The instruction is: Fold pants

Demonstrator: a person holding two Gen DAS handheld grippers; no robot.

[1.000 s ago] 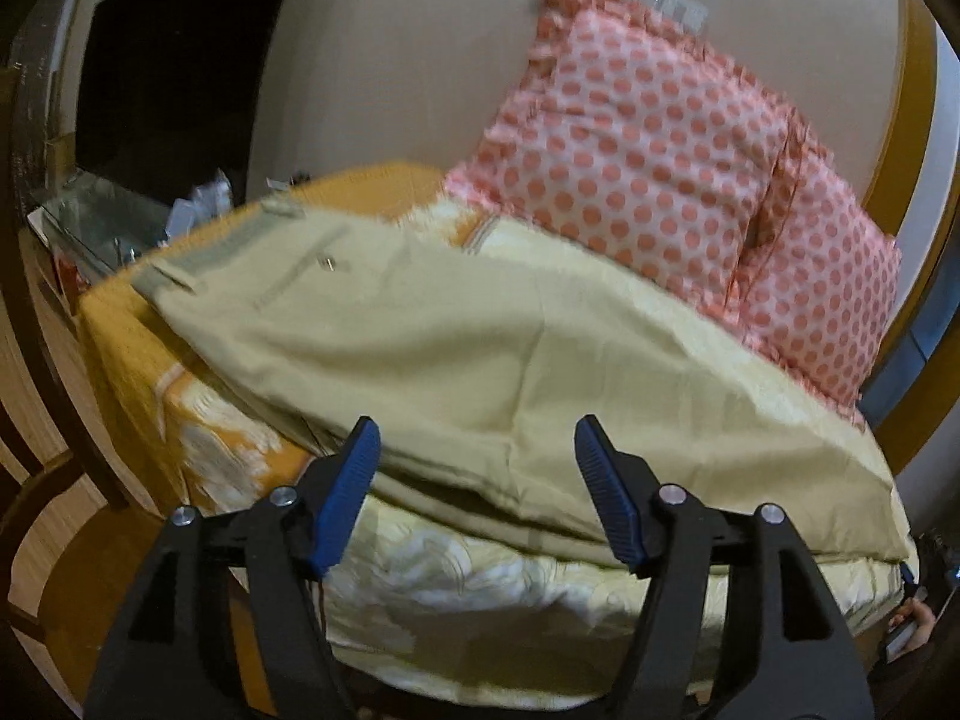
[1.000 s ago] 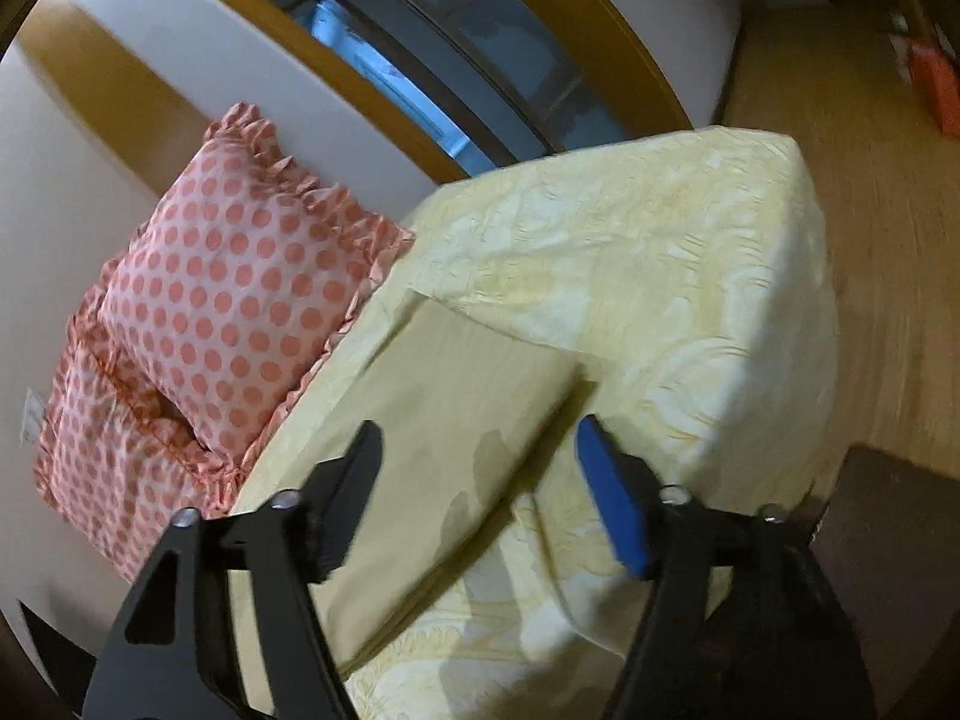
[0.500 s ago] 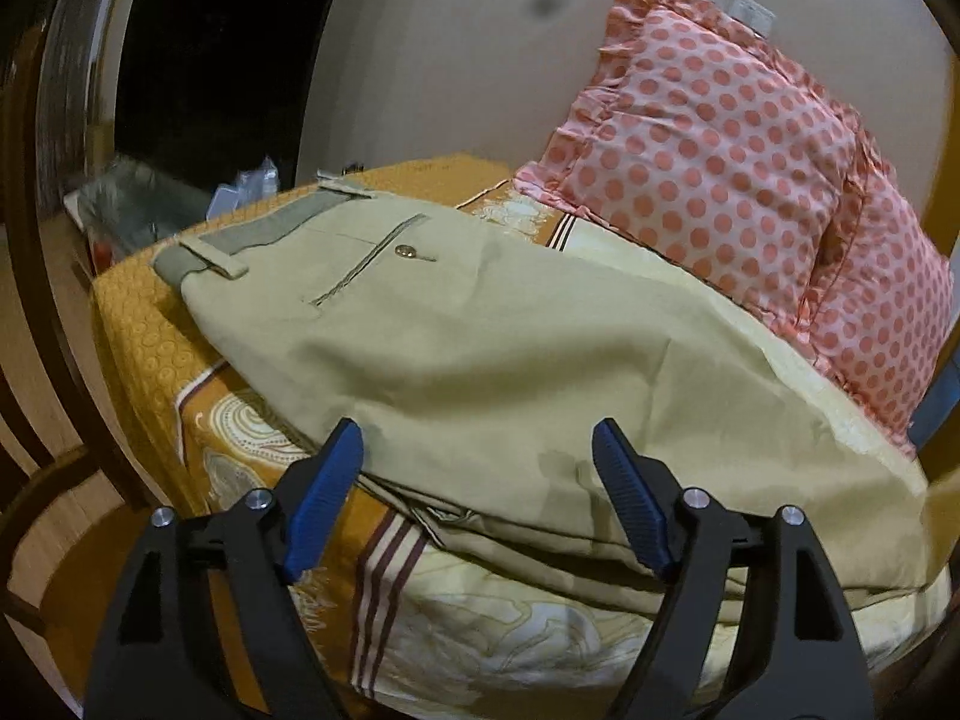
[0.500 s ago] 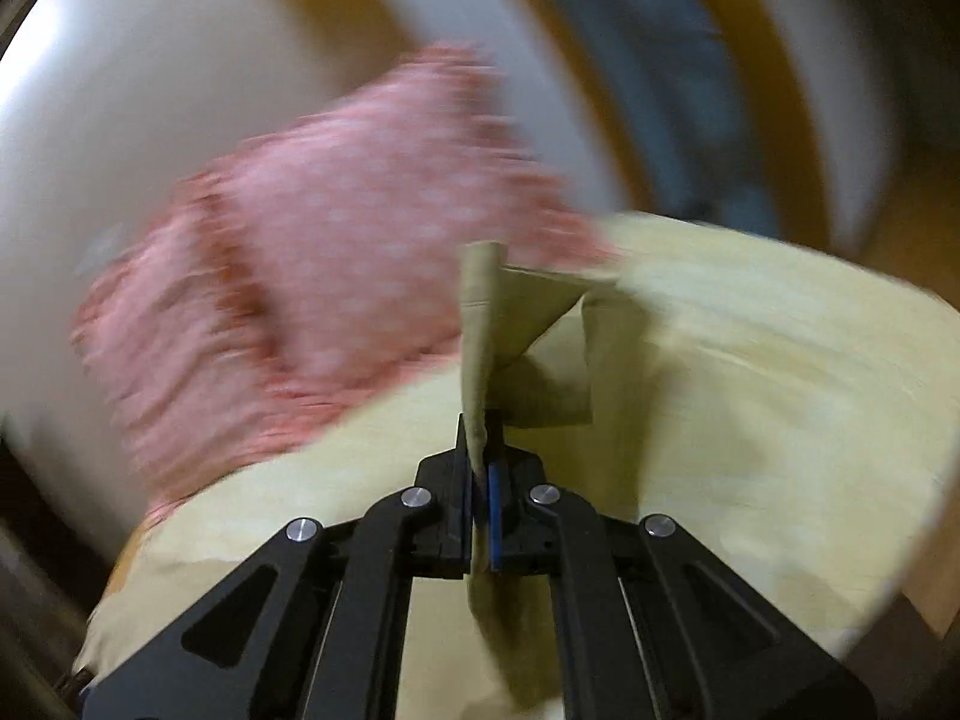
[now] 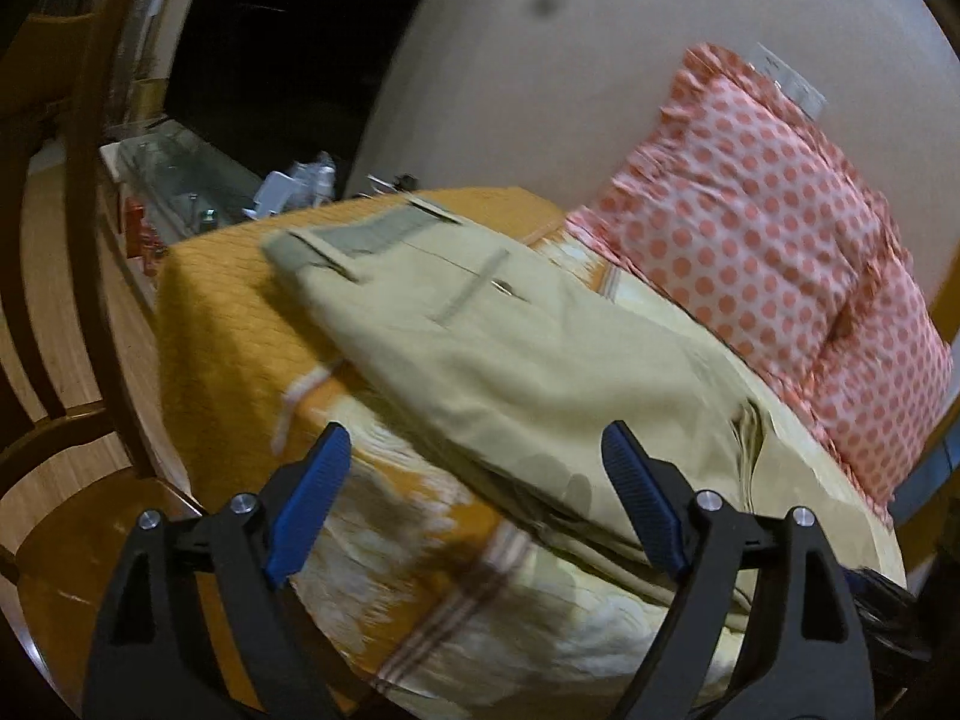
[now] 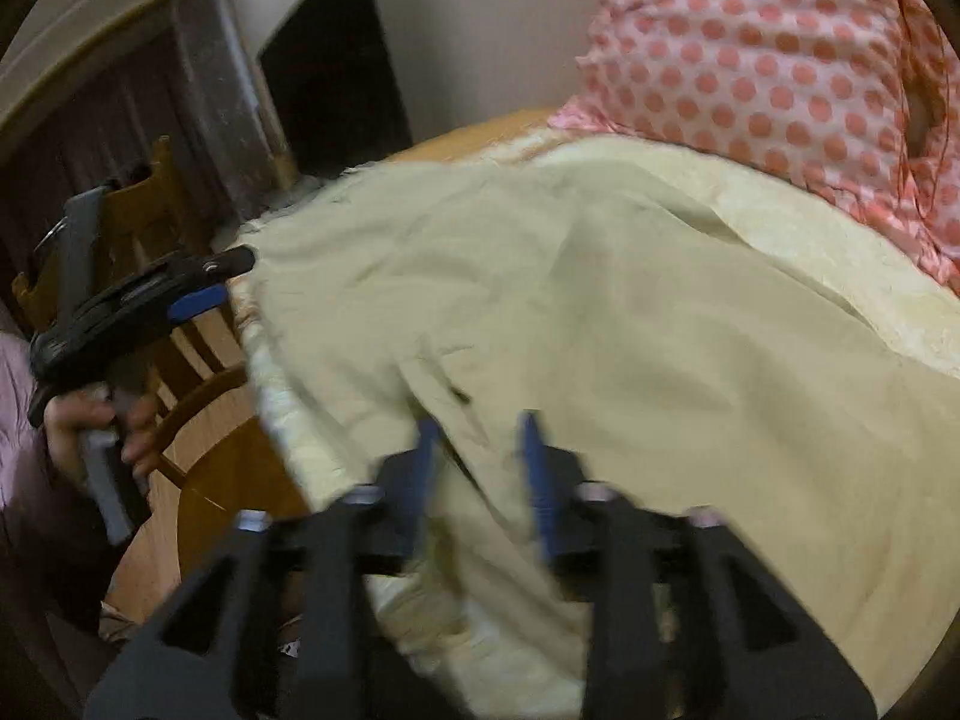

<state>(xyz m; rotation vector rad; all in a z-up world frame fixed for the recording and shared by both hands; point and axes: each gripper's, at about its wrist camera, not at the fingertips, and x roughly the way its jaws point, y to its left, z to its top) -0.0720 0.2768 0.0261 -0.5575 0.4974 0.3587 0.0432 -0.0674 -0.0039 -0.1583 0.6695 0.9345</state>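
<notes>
Khaki pants (image 5: 516, 354) lie folded over on the bed, waistband toward the far left corner; they also fill the right wrist view (image 6: 600, 324). My left gripper (image 5: 474, 504) is open and empty, held just short of the pants' near edge. It also shows from the side in the right wrist view (image 6: 204, 294), held in a hand off the bed's left edge. My right gripper (image 6: 477, 468) is partly open over the pants' near edge, with nothing between its blurred blue pads.
Two pink polka-dot pillows (image 5: 762, 228) lean on the wall at the back of the bed. The orange and cream bedspread (image 5: 240, 312) drapes over the bed edge. A wooden chair (image 6: 174, 360) stands at the left. A cluttered glass table (image 5: 192, 186) lies beyond.
My right gripper, shut on the pant hem half a second ago, has carried it across toward the waistband and let go. My left gripper stayed open and pulled back slightly.
</notes>
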